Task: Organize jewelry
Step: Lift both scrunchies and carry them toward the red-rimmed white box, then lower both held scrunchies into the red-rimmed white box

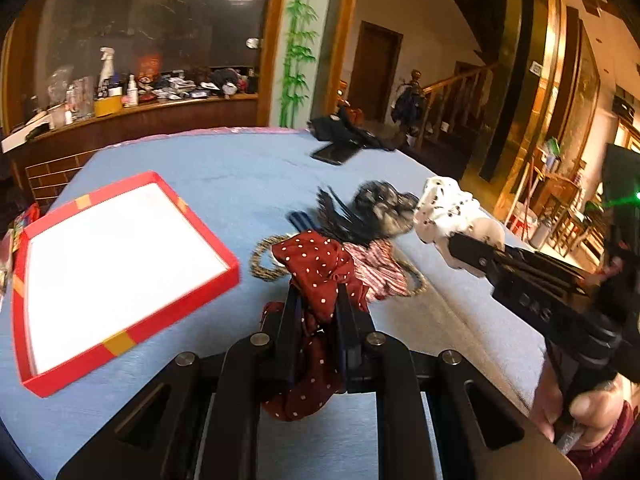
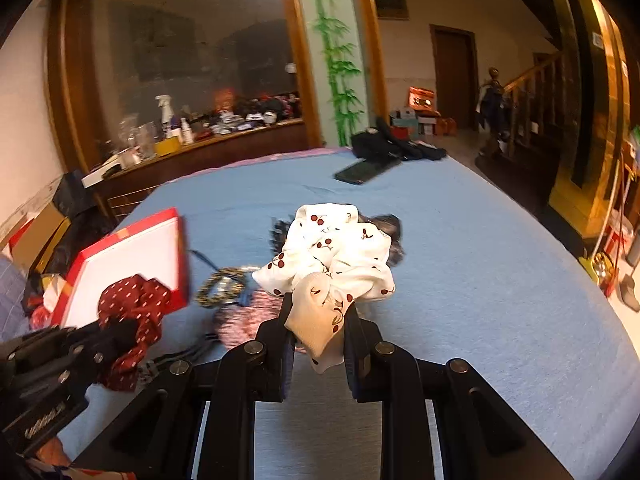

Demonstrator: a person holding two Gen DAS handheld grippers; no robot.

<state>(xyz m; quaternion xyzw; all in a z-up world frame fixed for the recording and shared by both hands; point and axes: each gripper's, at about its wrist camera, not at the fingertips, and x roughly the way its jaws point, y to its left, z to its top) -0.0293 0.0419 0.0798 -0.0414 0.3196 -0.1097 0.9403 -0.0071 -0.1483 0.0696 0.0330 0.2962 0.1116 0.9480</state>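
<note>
My left gripper (image 1: pixel 316 288) is shut on a dark red scrunchie with white dots (image 1: pixel 316 268), lifted above the blue table. My right gripper (image 2: pixel 318 308) is shut on a white scrunchie with red cherries (image 2: pixel 336 256), also raised; the same scrunchie (image 1: pixel 444 208) shows at the right in the left wrist view. The red scrunchie (image 2: pixel 132 304) appears at the lower left of the right wrist view. An open red box with a white inside (image 1: pixel 116 268) lies to the left. A striped scrunchie (image 1: pixel 376 272), a beaded bracelet (image 2: pixel 220 286) and a black feathery hair piece (image 1: pixel 376 208) remain on the cloth.
The blue tablecloth (image 2: pixel 480 280) covers a round table. A black phone (image 1: pixel 334 153) and a dark bag (image 2: pixel 384 144) lie at the far edge. A cluttered wooden counter (image 1: pixel 132 100) stands behind. A hand (image 1: pixel 584 412) holds the right gripper's handle.
</note>
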